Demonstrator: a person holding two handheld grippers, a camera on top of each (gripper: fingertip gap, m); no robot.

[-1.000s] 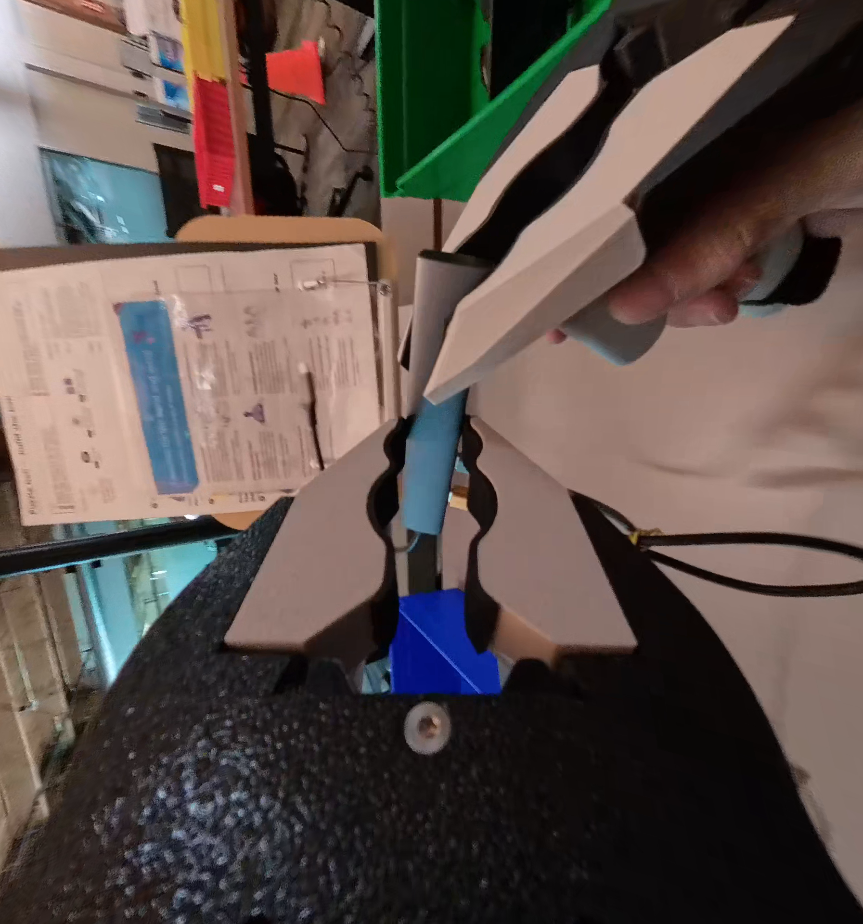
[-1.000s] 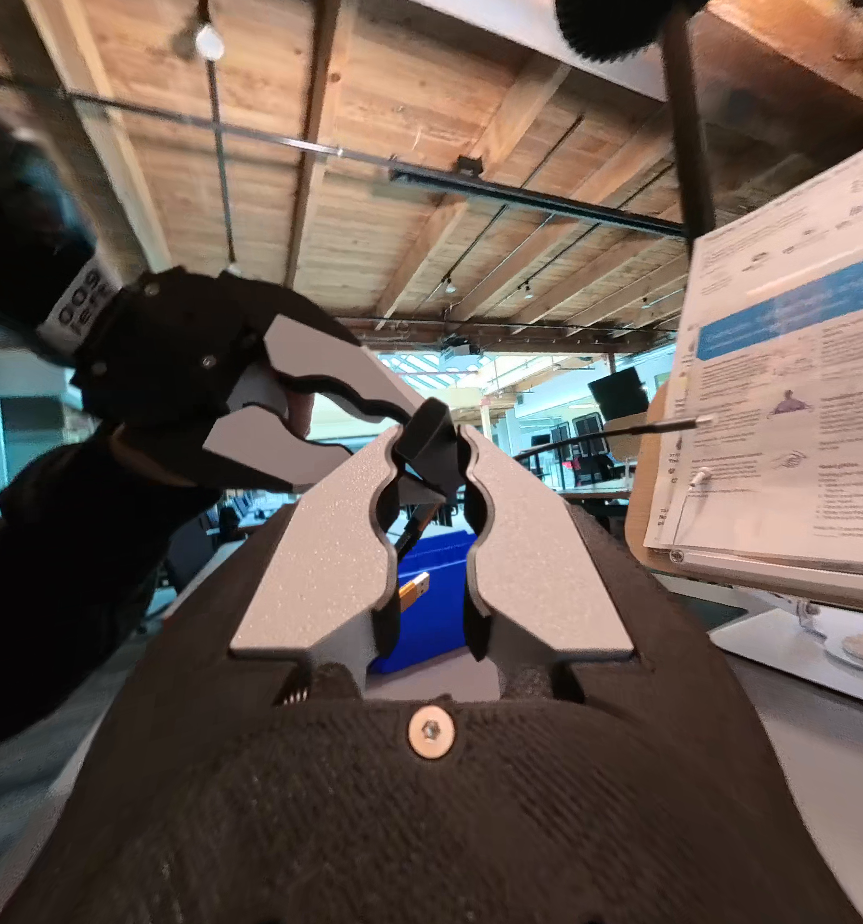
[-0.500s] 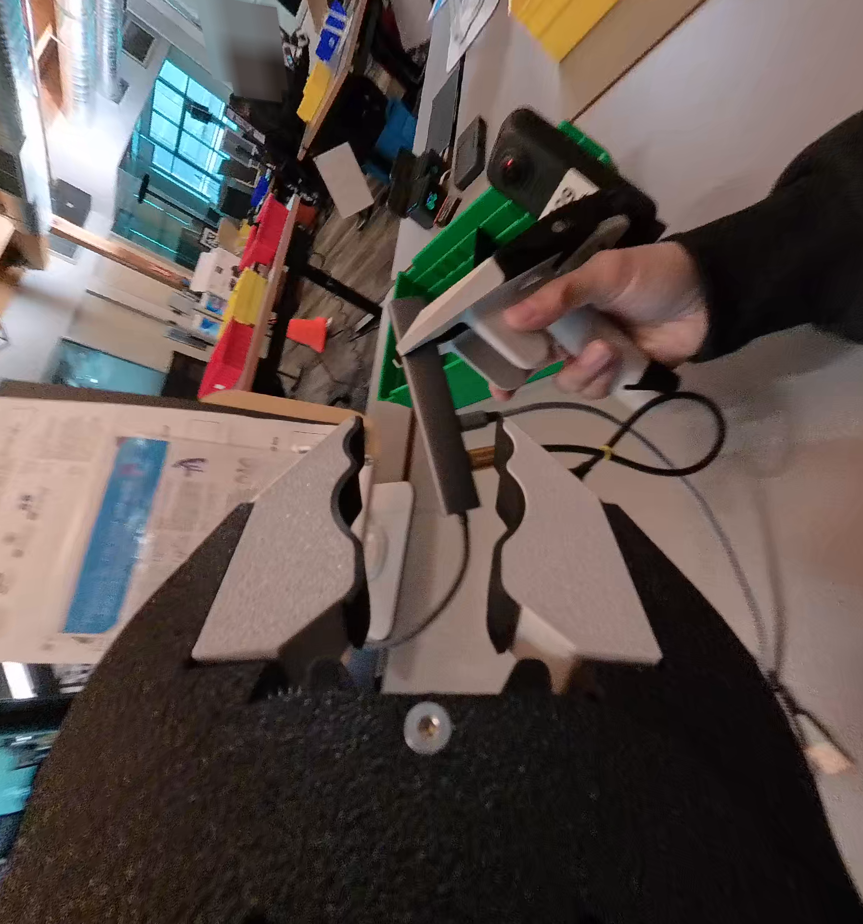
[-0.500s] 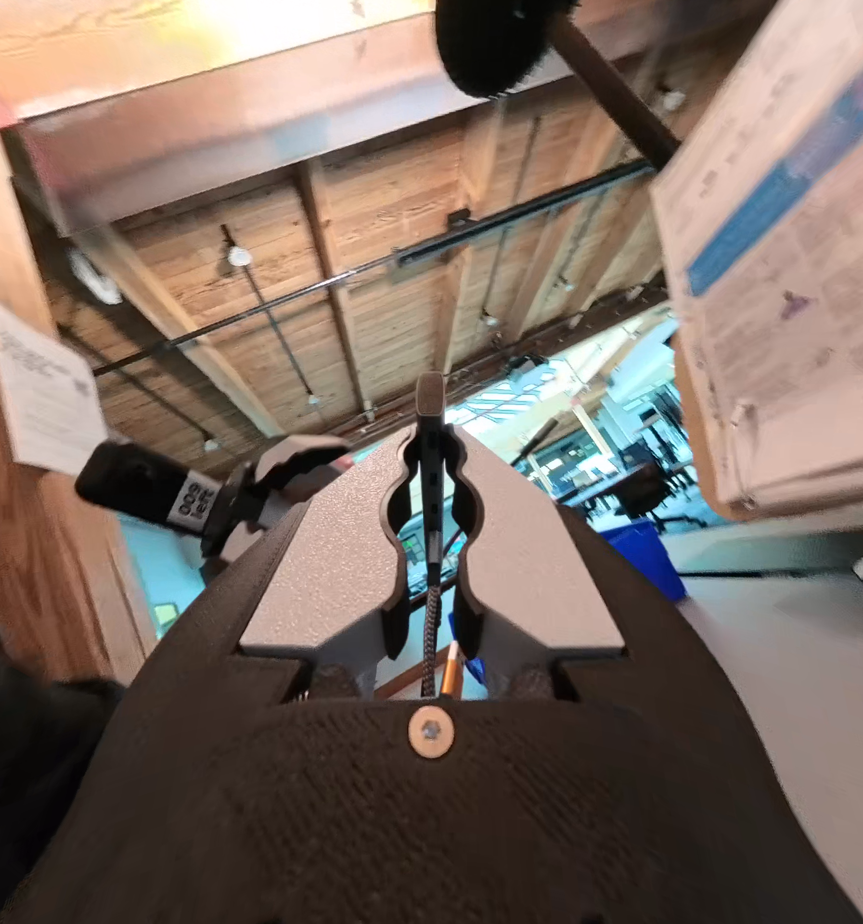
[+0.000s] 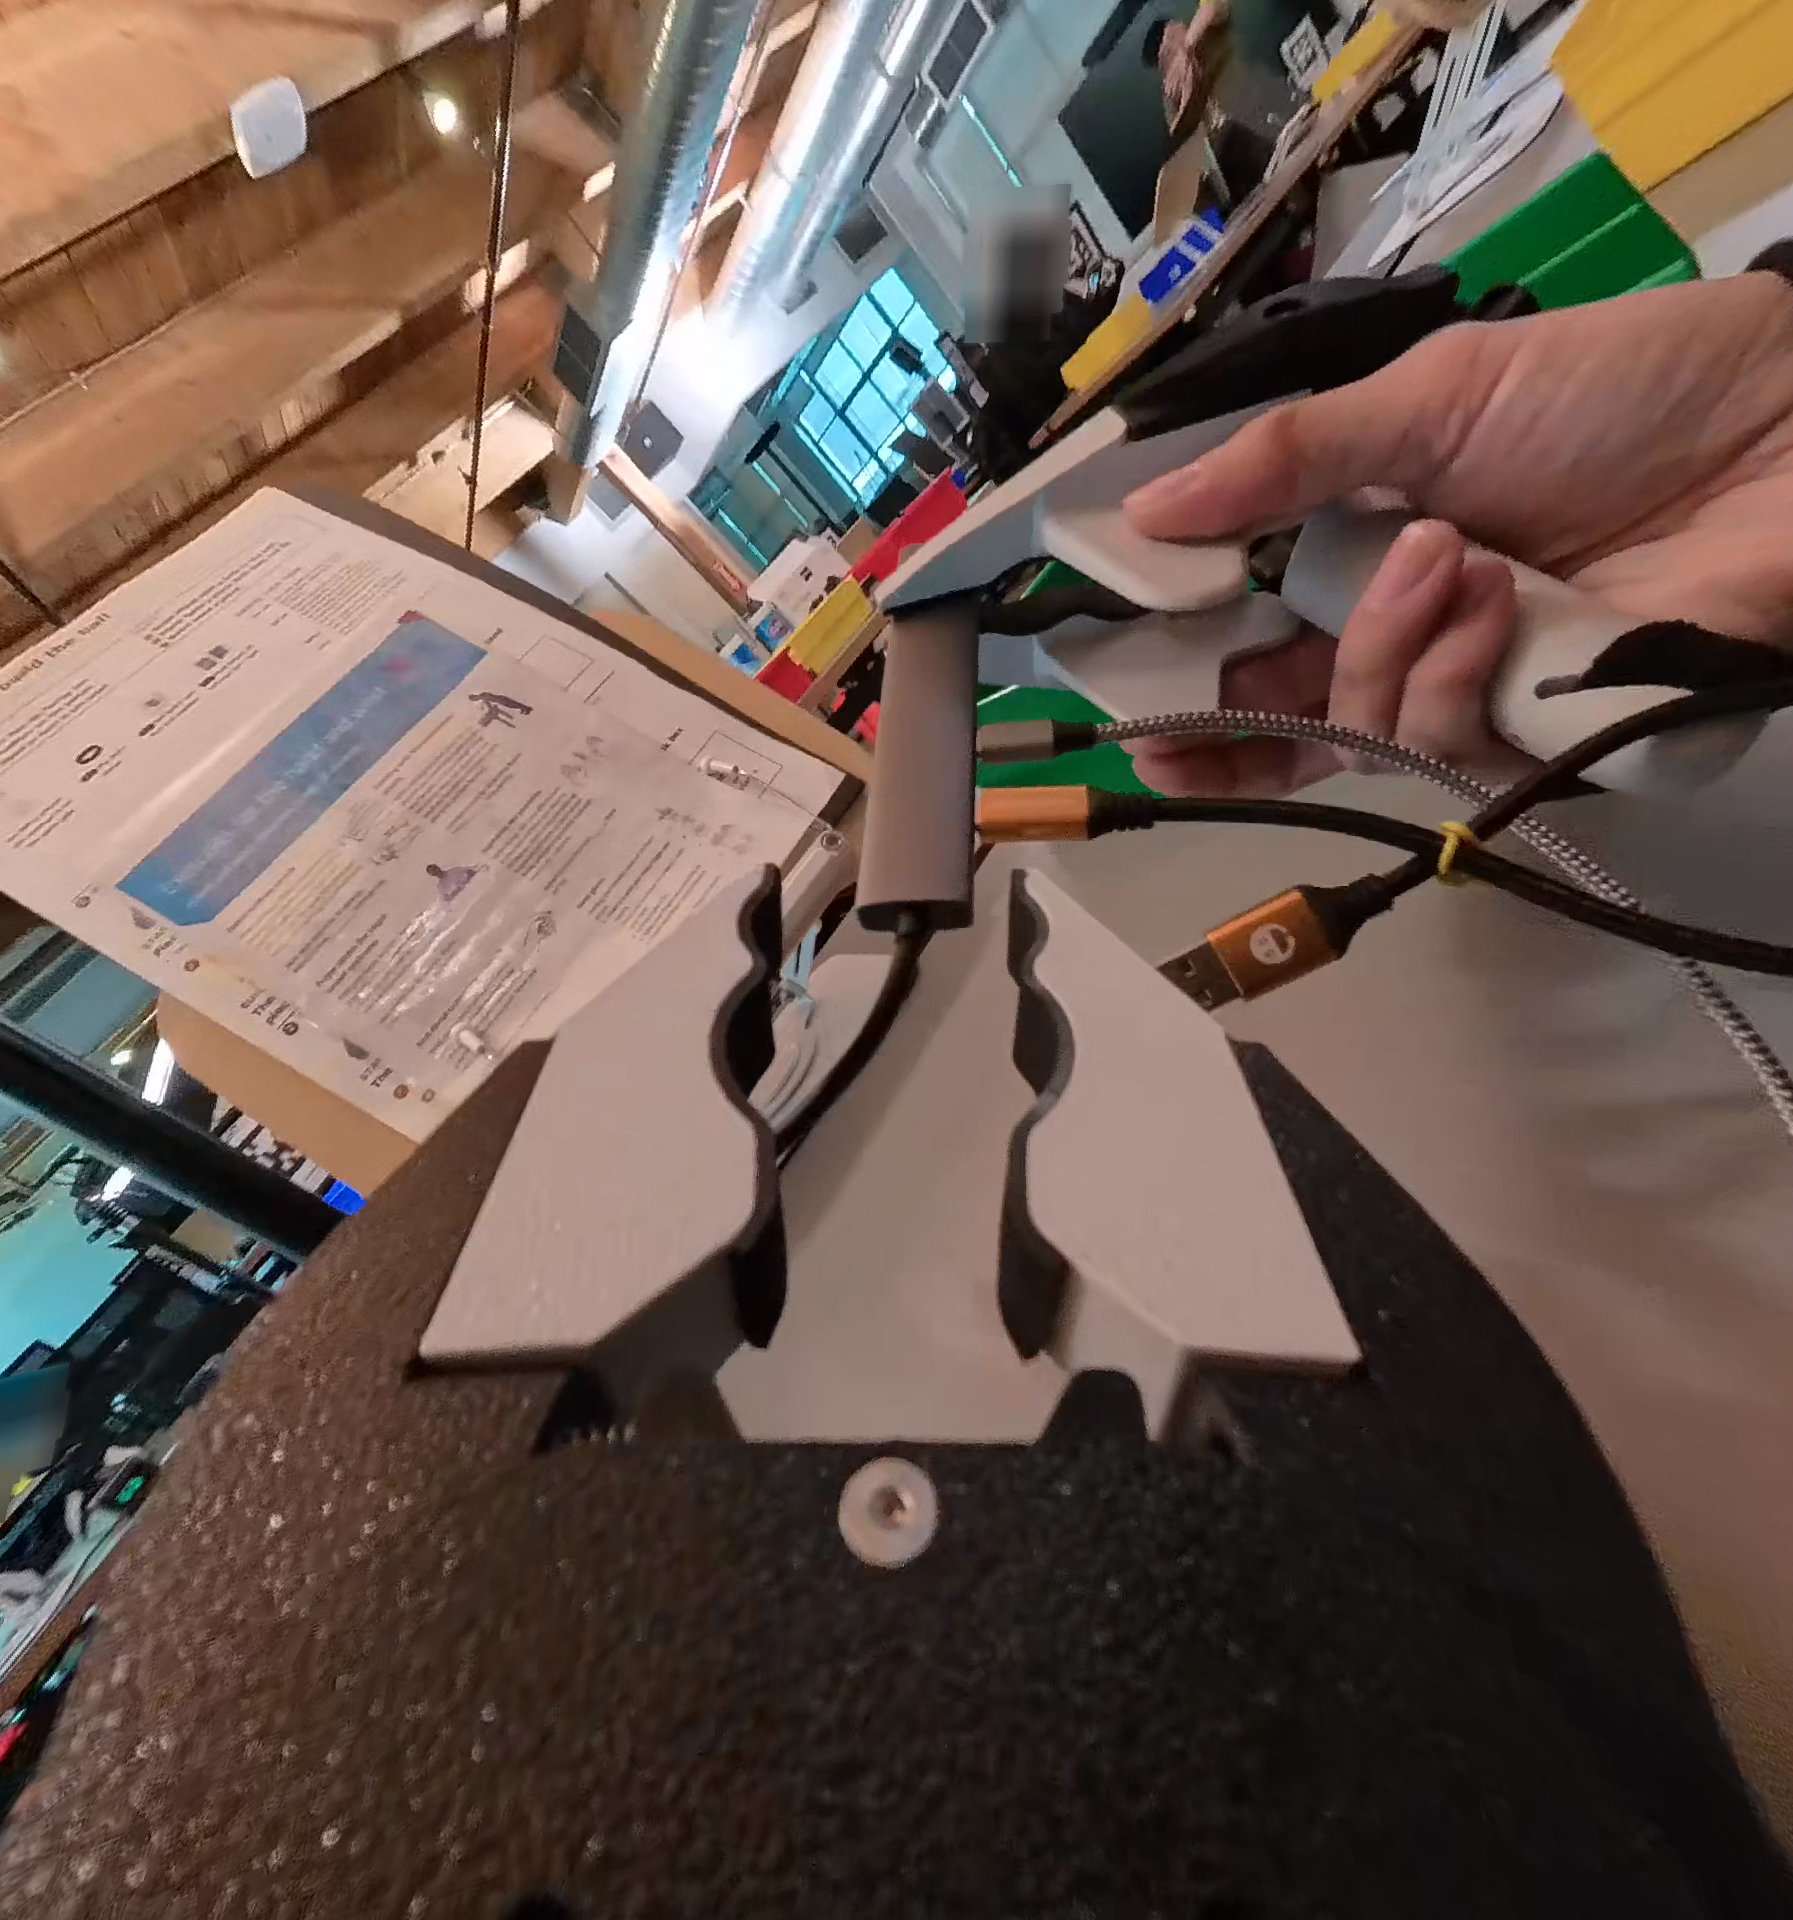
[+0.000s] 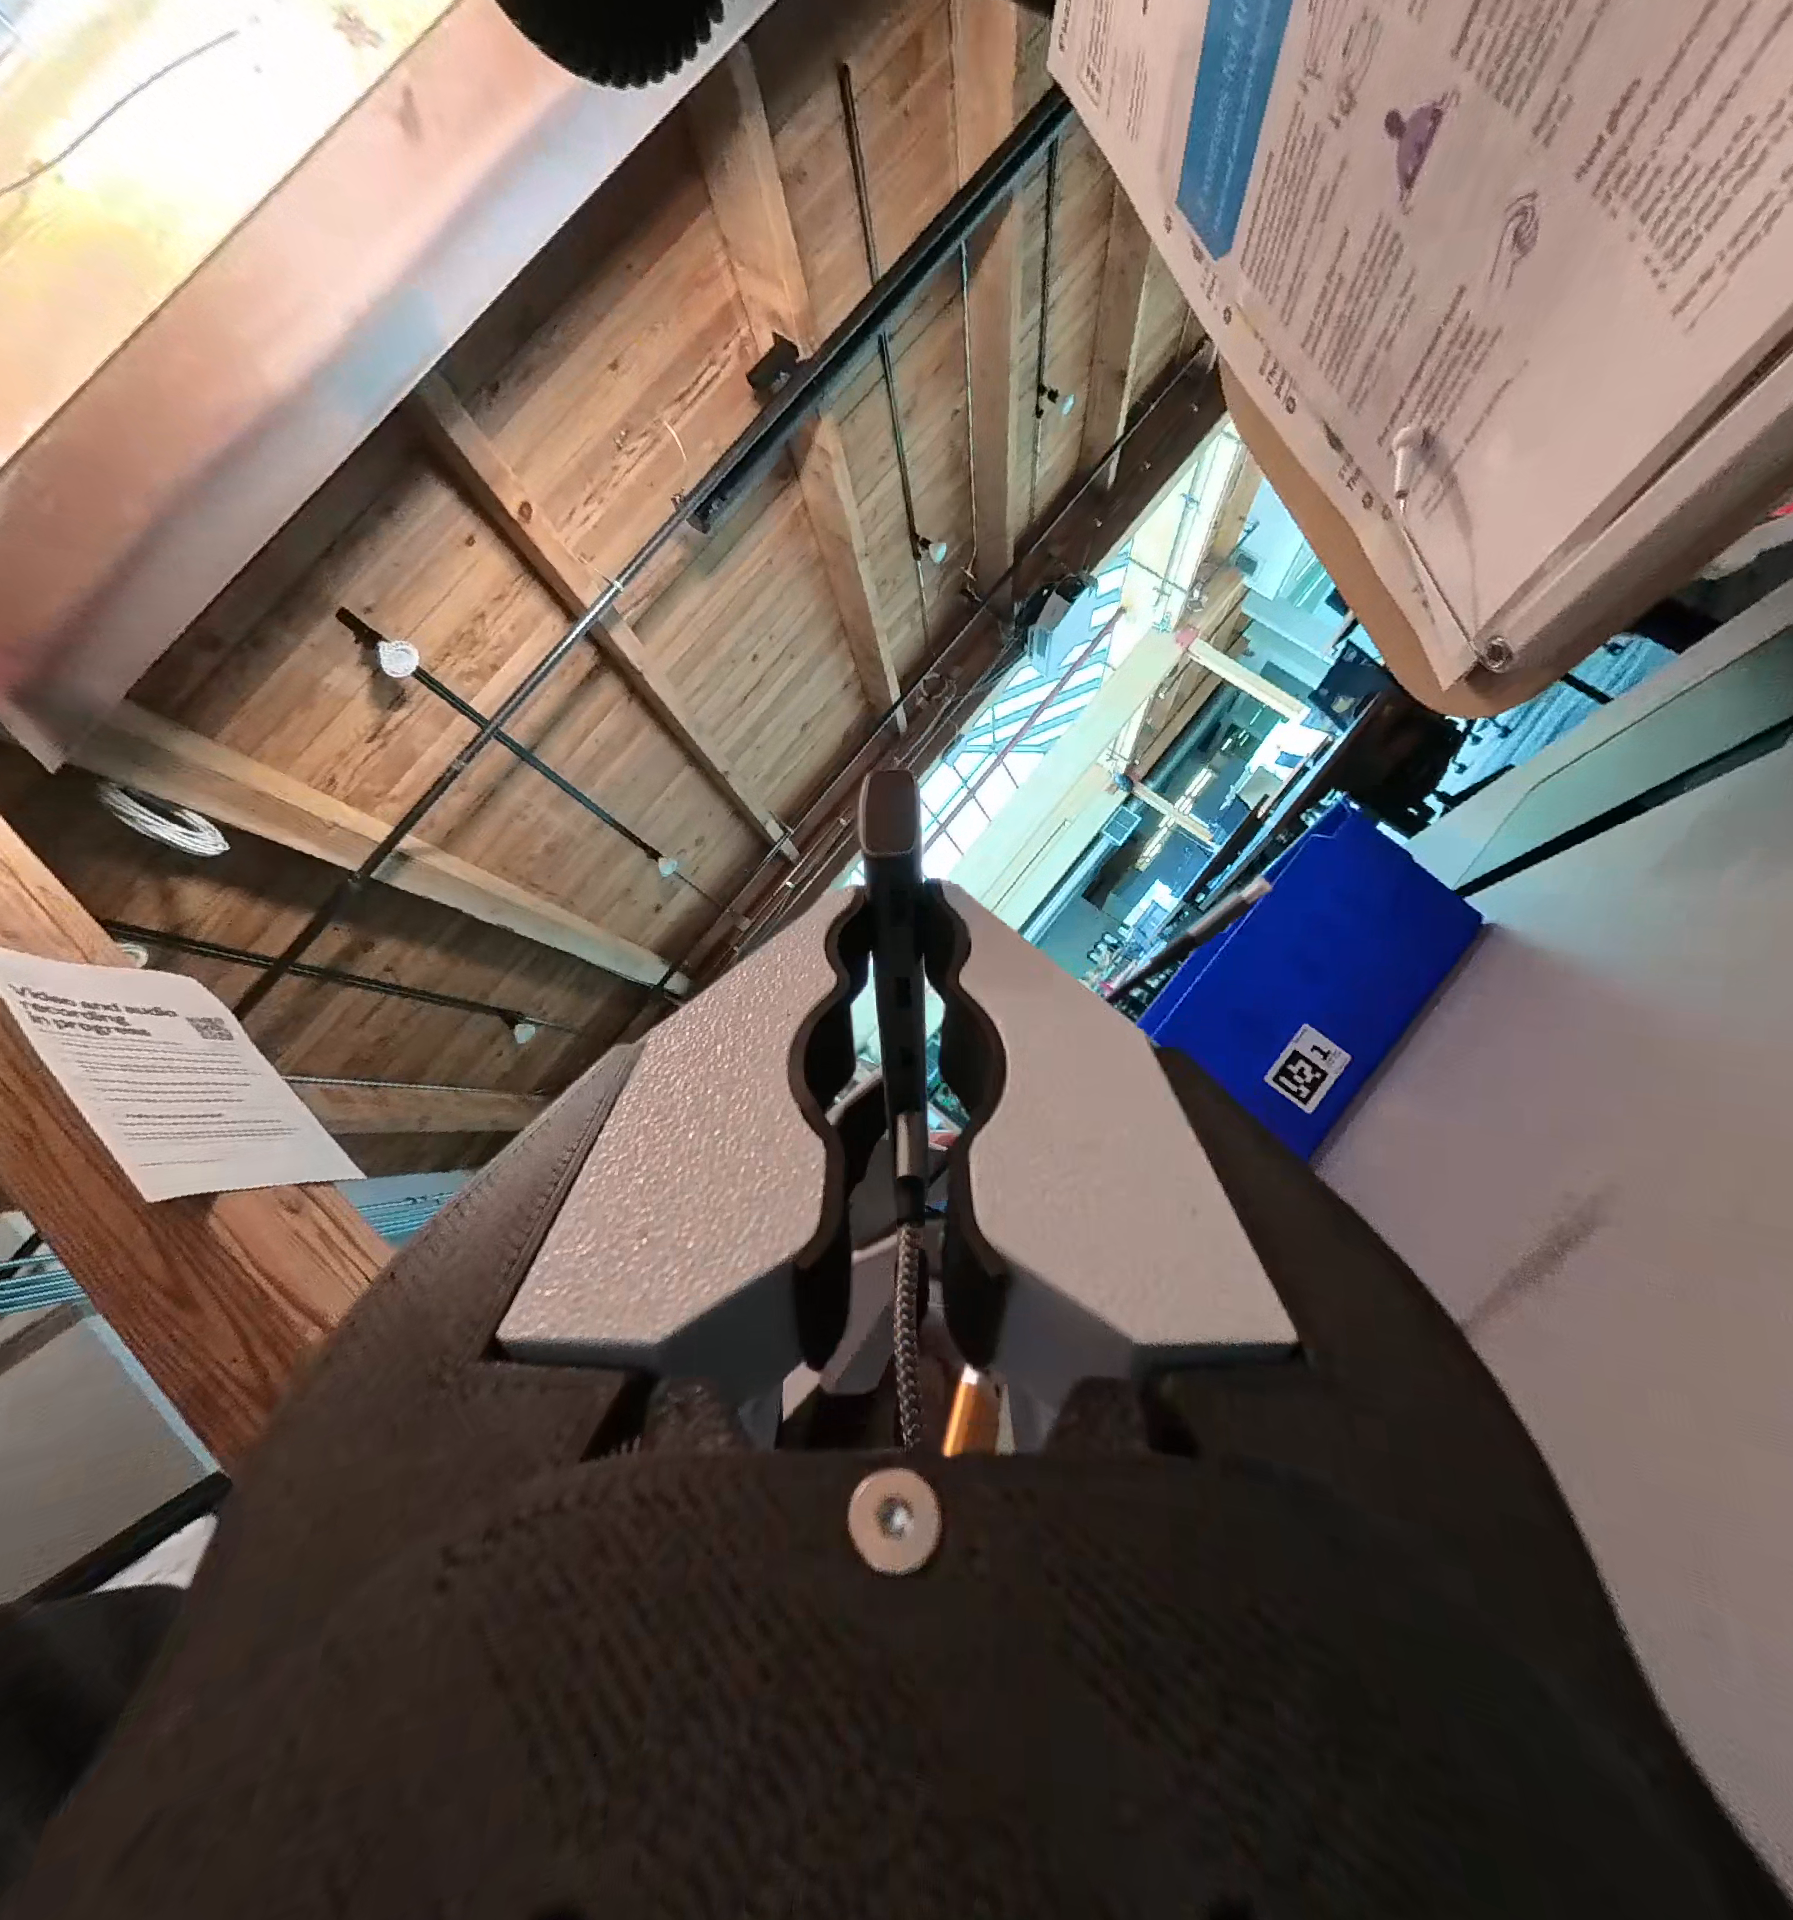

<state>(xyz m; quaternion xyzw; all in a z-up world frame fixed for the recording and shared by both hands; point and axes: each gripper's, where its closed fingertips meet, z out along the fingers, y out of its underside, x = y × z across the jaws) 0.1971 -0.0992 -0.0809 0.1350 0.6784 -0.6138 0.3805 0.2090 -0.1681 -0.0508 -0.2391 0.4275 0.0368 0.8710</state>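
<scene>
My right gripper [image 6: 894, 902] is shut on a slim dark grey USB hub [image 6: 890, 831], seen edge-on. In the left wrist view a hand holds that gripper [image 5: 939, 594] at the upper right, and the hub [image 5: 918, 769] hangs down from it. A silver braided cable [image 5: 1287, 732] and a black cable with an orange plug [image 5: 1032, 812] are plugged into the hub's side. A loose orange USB plug [image 5: 1256, 948] hangs just right of it. My left gripper [image 5: 887, 902] is open and empty. The hub's lower end sits just beyond its fingertips, and the hub's own black lead [image 5: 871, 1023] runs down between the fingers.
A board with printed sheets [image 5: 352, 790] stands to the left, and shows at the upper right of the right wrist view [image 6: 1494, 260]. A blue bin [image 6: 1307, 987] sits on the grey table [image 5: 1494, 1143]. Green bins [image 5: 1578, 249] lie behind the hand. A wooden post [image 6: 92, 1195] carries a paper notice. The grippers' ends are close to 8 cm from one another.
One second ago my left gripper was closed around a light blue piece at the hub; it has opened and drawn back. The right gripper has tilted upward, still holding the hub.
</scene>
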